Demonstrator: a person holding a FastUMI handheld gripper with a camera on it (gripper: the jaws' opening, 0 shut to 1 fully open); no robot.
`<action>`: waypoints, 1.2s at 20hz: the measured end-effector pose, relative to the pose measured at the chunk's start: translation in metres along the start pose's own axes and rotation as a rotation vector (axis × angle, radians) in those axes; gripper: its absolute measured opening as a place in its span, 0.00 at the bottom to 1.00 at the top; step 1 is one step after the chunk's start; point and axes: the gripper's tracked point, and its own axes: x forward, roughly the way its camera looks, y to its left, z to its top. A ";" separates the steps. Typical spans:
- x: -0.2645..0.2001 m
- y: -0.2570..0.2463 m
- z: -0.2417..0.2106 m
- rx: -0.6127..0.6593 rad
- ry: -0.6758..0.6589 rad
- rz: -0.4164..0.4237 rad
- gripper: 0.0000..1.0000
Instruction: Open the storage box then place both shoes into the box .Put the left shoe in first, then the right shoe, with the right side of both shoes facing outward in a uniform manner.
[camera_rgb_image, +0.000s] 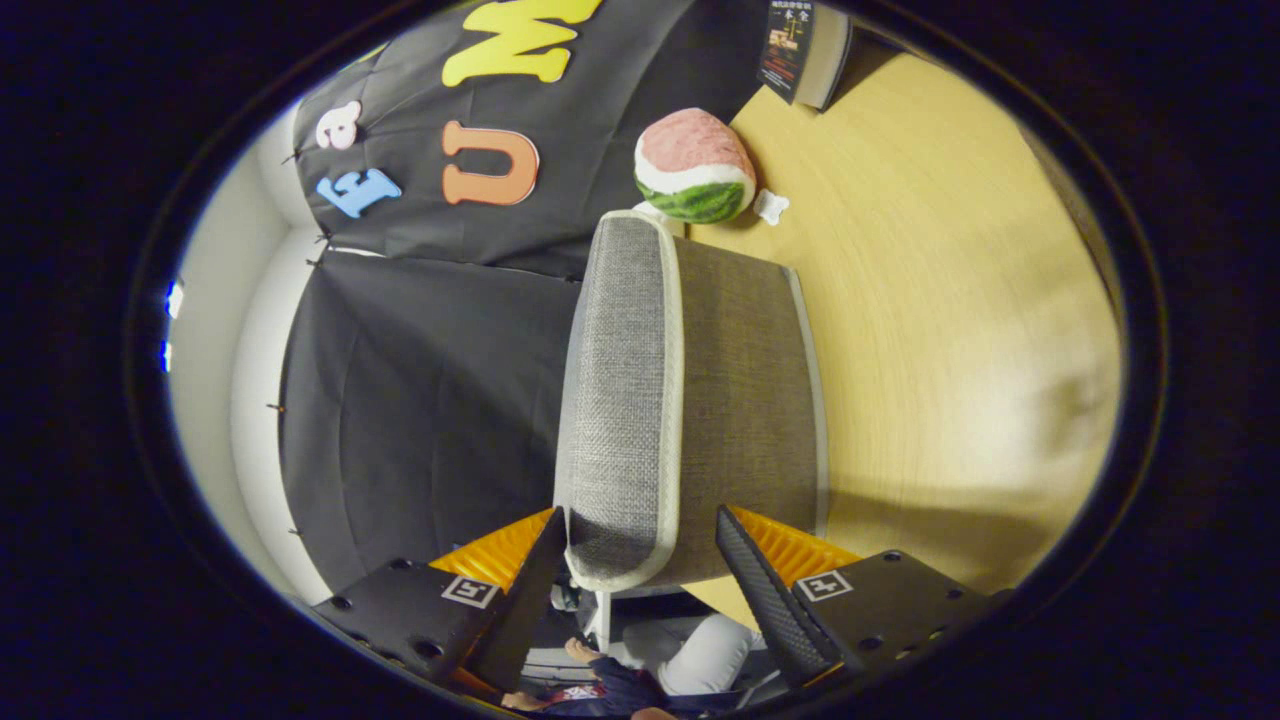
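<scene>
Handheld two-finger gripper (638, 545): rolled sideways, fingers (530, 590) spread apart, one on either side of a grey woven-fabric storage box lid (640, 400) with pale piping. Whether either finger touches the fabric cannot be told.

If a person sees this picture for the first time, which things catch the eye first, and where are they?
First, the grey fabric storage box, whose near end sits between the open jaws of the gripper, on the wooden table. Beyond the box, a watermelon-shaped plush toy lies on the table near the black cloth wall. A book stands further along.
</scene>
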 end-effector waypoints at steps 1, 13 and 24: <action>0.000 0.002 0.003 0.009 0.001 0.008 0.76; -0.009 0.062 0.028 -0.179 -0.067 -0.047 0.00; 0.044 0.213 0.018 -0.465 -0.042 -0.060 0.00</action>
